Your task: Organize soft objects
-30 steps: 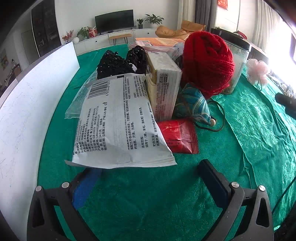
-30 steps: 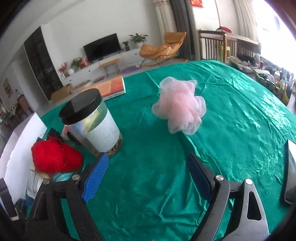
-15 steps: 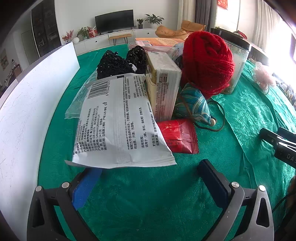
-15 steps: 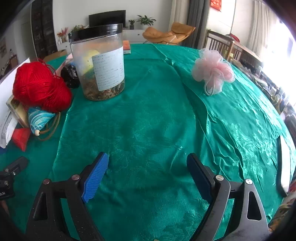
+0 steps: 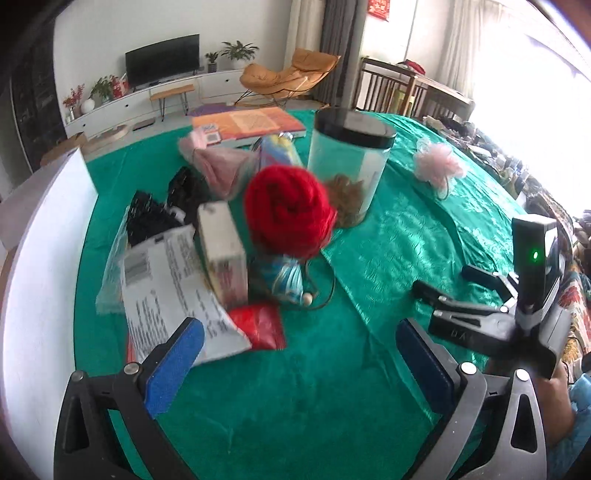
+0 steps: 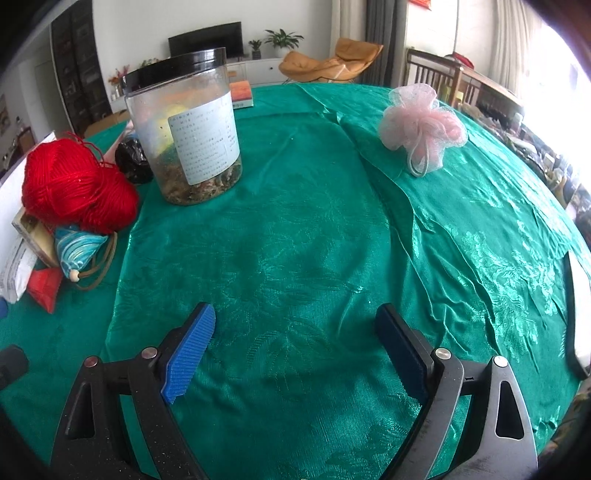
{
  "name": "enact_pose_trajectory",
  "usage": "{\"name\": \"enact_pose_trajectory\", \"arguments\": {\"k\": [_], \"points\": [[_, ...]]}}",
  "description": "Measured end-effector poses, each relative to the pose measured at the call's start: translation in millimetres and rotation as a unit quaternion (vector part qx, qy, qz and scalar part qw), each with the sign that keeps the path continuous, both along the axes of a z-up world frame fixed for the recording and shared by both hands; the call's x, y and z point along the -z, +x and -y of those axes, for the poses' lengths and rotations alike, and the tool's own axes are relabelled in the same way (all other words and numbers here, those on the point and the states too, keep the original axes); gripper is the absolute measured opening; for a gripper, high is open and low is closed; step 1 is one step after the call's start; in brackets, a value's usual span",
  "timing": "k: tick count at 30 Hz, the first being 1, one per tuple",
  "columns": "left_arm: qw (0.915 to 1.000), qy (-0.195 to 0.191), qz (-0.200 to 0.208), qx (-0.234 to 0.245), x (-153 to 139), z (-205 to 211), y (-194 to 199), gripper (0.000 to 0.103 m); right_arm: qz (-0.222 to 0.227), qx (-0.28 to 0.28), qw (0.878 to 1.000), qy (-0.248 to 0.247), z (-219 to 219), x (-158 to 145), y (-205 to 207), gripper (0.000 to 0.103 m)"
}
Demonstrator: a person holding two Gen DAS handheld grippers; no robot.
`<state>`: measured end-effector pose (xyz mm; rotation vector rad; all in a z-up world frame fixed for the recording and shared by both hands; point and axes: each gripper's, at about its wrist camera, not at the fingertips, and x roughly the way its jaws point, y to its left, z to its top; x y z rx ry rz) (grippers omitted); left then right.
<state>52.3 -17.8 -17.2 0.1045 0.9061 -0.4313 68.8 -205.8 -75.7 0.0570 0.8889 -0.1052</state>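
Red yarn ball (image 5: pixel 290 210) is sitting amid clutter on the green tablecloth (image 5: pixel 388 240), left gripper (image 5: pixel 299 354) gaping empty. Right wrist view: pink mesh pouf (image 6: pixel 423 120) is lying apart; right gripper (image 6: pixel 295 336) is hovering spread, empty.

A white plastered wall (image 5: pixel 155 29) is closing the far side of the living room. A flat black television (image 5: pixel 162 69) is standing on a long low white cabinet (image 5: pixel 147 107), with potted green plants (image 5: pixel 238 50) sitting beside it. An orange lounge chair on thin metal legs (image 5: pixel 291 75) is resting near grey and white curtains (image 5: pixel 332 48). A dark wooden slatted rail (image 6: pixel 436 79) is running along the right, and strong daylight is pouring through the bright window (image 6: pixel 550 55).
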Motion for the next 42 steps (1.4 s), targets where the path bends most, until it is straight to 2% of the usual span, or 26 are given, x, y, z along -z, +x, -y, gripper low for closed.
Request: {"name": "enact_pose_trajectory", "arguments": {"k": [3,6,7,8,9,10,13,16,18,20,22,24,26,27,28,29,32,36,40,42], "points": [[0.9984,0.048,0.007,0.029,-15.8,30.6,37.3,0.103,0.0,0.0,1.0,0.001,-0.2,0.0,-0.2,0.091],[0.9916,0.123,-0.009,0.041,0.9,55.4,69.7,0.103,0.006,0.001,1.0,0.021,3.8,-2.6,-1.8,0.091],[0.9899,0.135,-0.01,0.039,6.2,58.1,76.8,0.1,0.015,0.005,0.999,0.048,9.4,-5.6,-4.1,0.089],[0.9898,0.138,-0.01,0.036,9.1,57.5,82.7,0.088,0.029,0.012,0.996,0.081,17.9,-10.2,-8.1,0.089],[0.9907,0.132,-0.01,0.033,11.1,54.9,87.3,0.076,0.045,0.025,0.993,0.109,29.5,-16.1,-12.5,0.089],[0.9926,0.115,-0.022,0.03,11.9,51.0,92.6,0.05,0.057,0.038,0.989,0.134,42.3,-22.2,-14.7,0.089],[0.998,0.047,-0.043,0.003,8.9,33.6,104.2,0.047,0.081,0.068,0.979,0.175,89.5,-45.0,-4.2,0.09],[0.999,0.011,-0.04,-0.018,0.2,17.8,104.7,0.047,0.08,0.117,0.969,0.202,146.5,-73.0,33.9,0.09],[0.9991,-0.007,-0.031,-0.027,-10.2,7.5,102.7,0.047,0.059,0.127,0.961,0.239,176.5,-82.6,71.3,0.09],[0.9987,-0.025,-0.02,-0.038,-22.9,-4.1,102.0,0.047,0.013,0.117,0.96,0.252,189.8,-80.6,112.6,0.09],[0.9978,-0.042,-0.013,-0.049,-34.2,-17.6,104.2,0.047,-0.031,0.092,0.965,0.243,184.2,-70.1,145.7,0.09],[0.9967,-0.057,-0.01,-0.057,-43.5,-31.2,104.3,0.047,-0.073,0.085,0.972,0.205,171.8,-54.8,170.2,0.089],[0.996,-0.064,-0.004,-0.062,-51.2,-42.9,100.0,0.047,-0.07,0.101,0.979,0.164,168.9,-44.9,182.7,0.087],[0.9957,-0.067,-0.001,-0.064,-54.1,-48.9,96.8,0.047,-0.061,0.107,0.981,0.15,170.0,-42.5,185.2,0.075],[0.9952,-0.071,0.002,-0.067,-56.9,-56.2,93.6,0.047,-0.053,0.106,0.983,0.143,173.4,-41.3,185.8,0.023],[0.9946,-0.076,0.003,-0.071,-58.9,-64.4,90.2,0.047,-0.047,0.108,0.983,0.143,177.3,-41.8,184.5,0.016],[0.9917,-0.096,0.005,-0.085,-63.1,-85.1,81.9,0.047,-0.014,0.098,0.985,0.139,175.2,-62.1,175.2,0.016],[0.9852,-0.132,0.017,-0.109,-79.3,-120.2,66.8,0.047,0.03,0.052,0.985,0.164,147.1,-113.6,153.8,0.016],[0.9786,-0.14,0.046,-0.143,-103.5,-170.8,42.2,0.047,0.064,-0.052,0.983,0.164,61.0,-178.0,130.2,0.016],[0.9749,-0.129,0.062,-0.171,-111.9,-201.2,24.9,0.047,0.07,-0.119,0.976,0.167,1.1,-200.6,116.5,0.016]]}}
